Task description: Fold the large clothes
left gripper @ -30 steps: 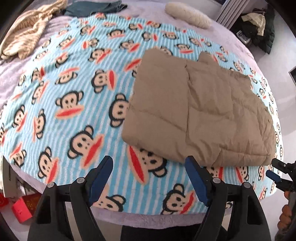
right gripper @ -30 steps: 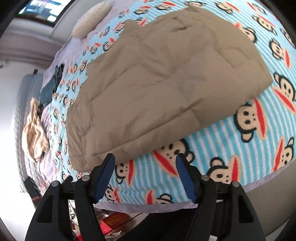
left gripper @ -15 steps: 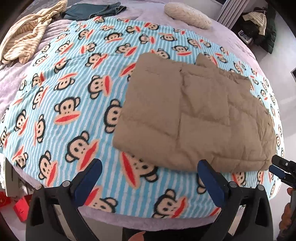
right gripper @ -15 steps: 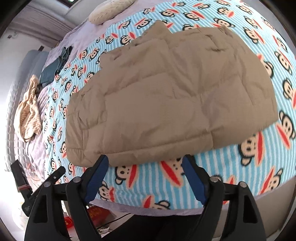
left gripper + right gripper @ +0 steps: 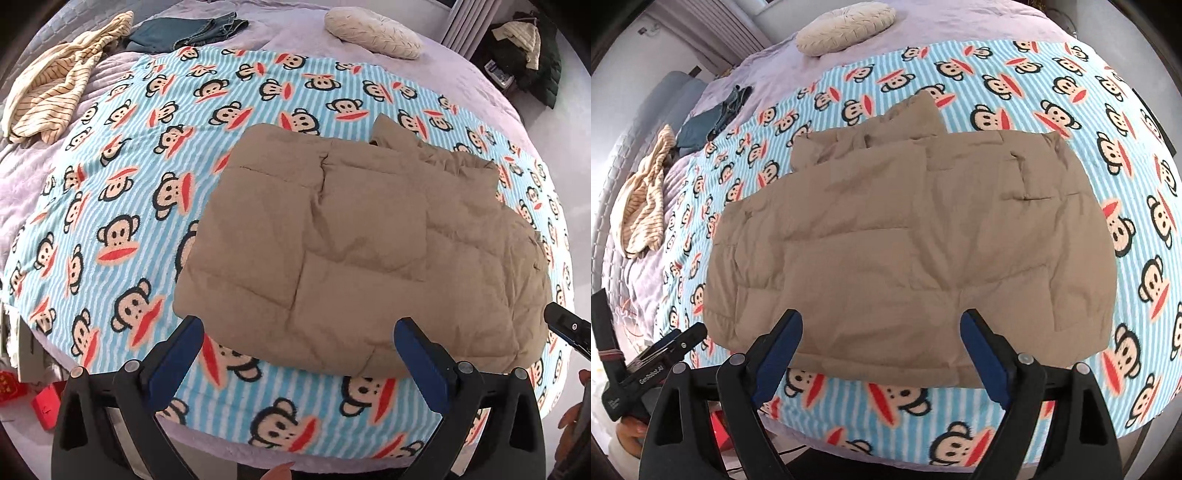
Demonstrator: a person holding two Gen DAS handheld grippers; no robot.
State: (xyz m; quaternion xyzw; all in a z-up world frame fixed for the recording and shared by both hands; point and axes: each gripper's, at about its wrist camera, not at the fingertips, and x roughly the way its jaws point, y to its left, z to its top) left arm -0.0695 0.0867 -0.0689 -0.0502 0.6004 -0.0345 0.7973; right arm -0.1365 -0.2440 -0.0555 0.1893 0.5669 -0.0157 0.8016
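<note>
Across most of both views spreads a bed (image 5: pixel 461 85) under a lilac cover, and over it lies a blue-and-white striped blanket (image 5: pixel 122 192) printed with monkey faces. On that blanket, toward the near edge, rests the tan quilted jacket (image 5: pixel 369 243), folded into a broad, puffy rectangle with a collar or hood bunched at its far side; from this angle it is hard to say which. Its near hem lies just beyond both grippers, apart from their fingers.

The left gripper (image 5: pixel 297 360) hovers at the jacket's near left corner with its blue-padded fingers spread wide and nothing between them; the left pad (image 5: pixel 177 363) overlaps the jacket's corner in the picture, though contact cannot be judged. The right gripper (image 5: pixel 881 356) hangs over the middle of the near hem, likewise spread wide and empty. In the right wrist view, the left gripper shows as a black tool at the lower left, beside the bed's edge.

Farther back, a striped cream garment (image 5: pixel 55 88) lies crumpled on the lilac cover, with dark blue jeans (image 5: pixel 184 31) beside it. A pale round cushion (image 5: pixel 373 31) sits near the head of the bed. Dark clothing (image 5: pixel 532 51) is piled off the bed's far right.
</note>
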